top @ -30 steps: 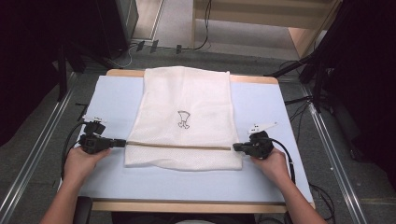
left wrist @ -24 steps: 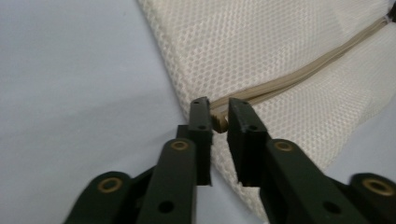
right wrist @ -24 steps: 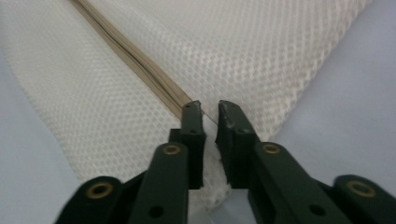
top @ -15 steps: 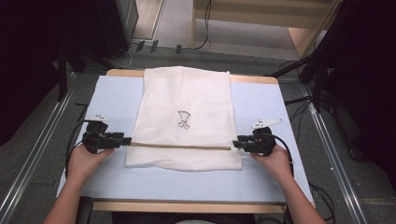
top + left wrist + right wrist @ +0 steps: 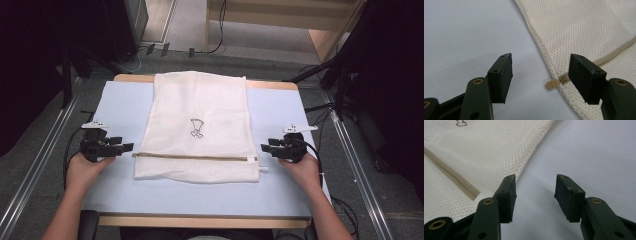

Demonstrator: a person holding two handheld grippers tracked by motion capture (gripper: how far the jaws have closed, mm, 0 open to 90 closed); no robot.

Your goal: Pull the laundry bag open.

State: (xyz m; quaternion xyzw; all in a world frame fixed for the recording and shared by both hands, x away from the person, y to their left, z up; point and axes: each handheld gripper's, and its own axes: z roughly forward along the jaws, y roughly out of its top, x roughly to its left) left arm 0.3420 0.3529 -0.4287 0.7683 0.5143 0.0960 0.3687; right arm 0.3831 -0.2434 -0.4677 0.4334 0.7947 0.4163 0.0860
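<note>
Both hands have drawn outward off the flat white mesh laundry bag (image 5: 197, 125), left gripper (image 5: 126, 146) and right gripper (image 5: 265, 148) jaws just opened wide and empty, leaving its beige zipper (image 5: 195, 156) line stretched straight

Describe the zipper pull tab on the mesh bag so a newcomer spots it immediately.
On the pale blue table lies a white mesh bag with a tan zipper running across near its front edge. Follow that zipper to its left end, by the left gripper: the pull tab is a small tan ribbed nub poking past the bag's edge onto the table.
</note>
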